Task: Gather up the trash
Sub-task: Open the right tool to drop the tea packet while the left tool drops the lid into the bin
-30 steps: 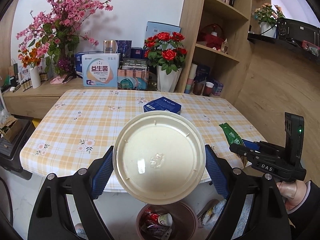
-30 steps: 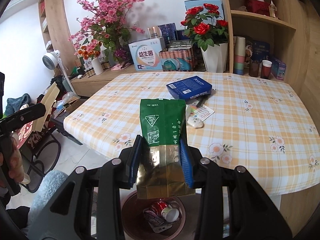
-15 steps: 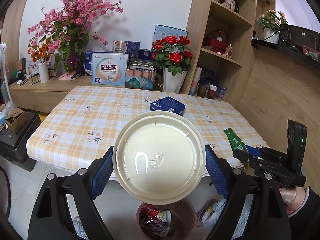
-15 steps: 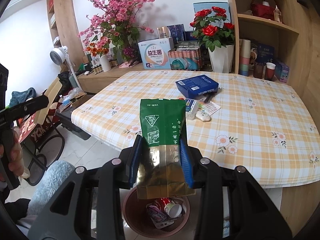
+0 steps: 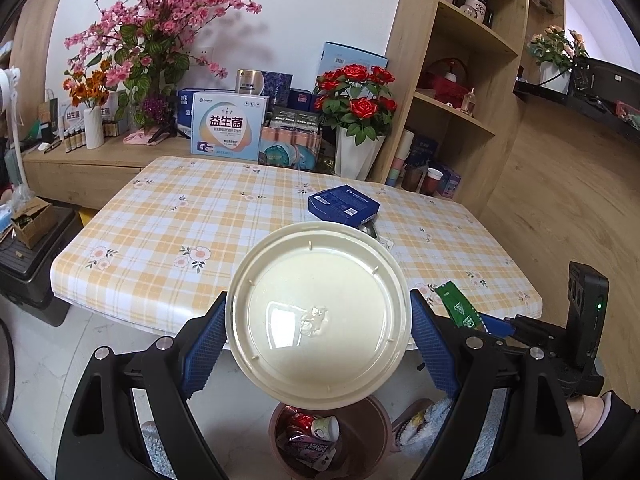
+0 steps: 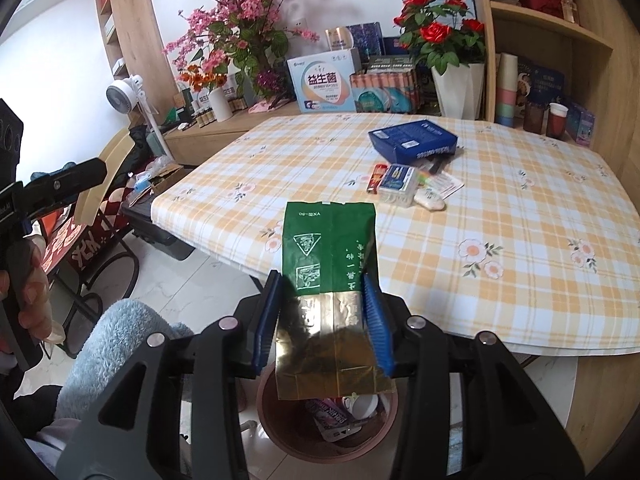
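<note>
The left gripper (image 5: 318,344) pinches a round lid (image 5: 318,314) at lower centre, above the bin (image 5: 372,424) at the bottom edge. The right gripper (image 6: 324,320) has its jaws opening with a green pouch (image 6: 329,264) between the pads, over the bin (image 6: 276,420) at the bottom. Only the right view shows the small packets (image 6: 400,180) beside the blue box (image 6: 412,140) at upper right; the lid hides them in the left view. The table (image 5: 180,232) wears a checked floral cloth; roses (image 5: 356,104) and shelves (image 5: 468,112) stand behind, upper right
</note>
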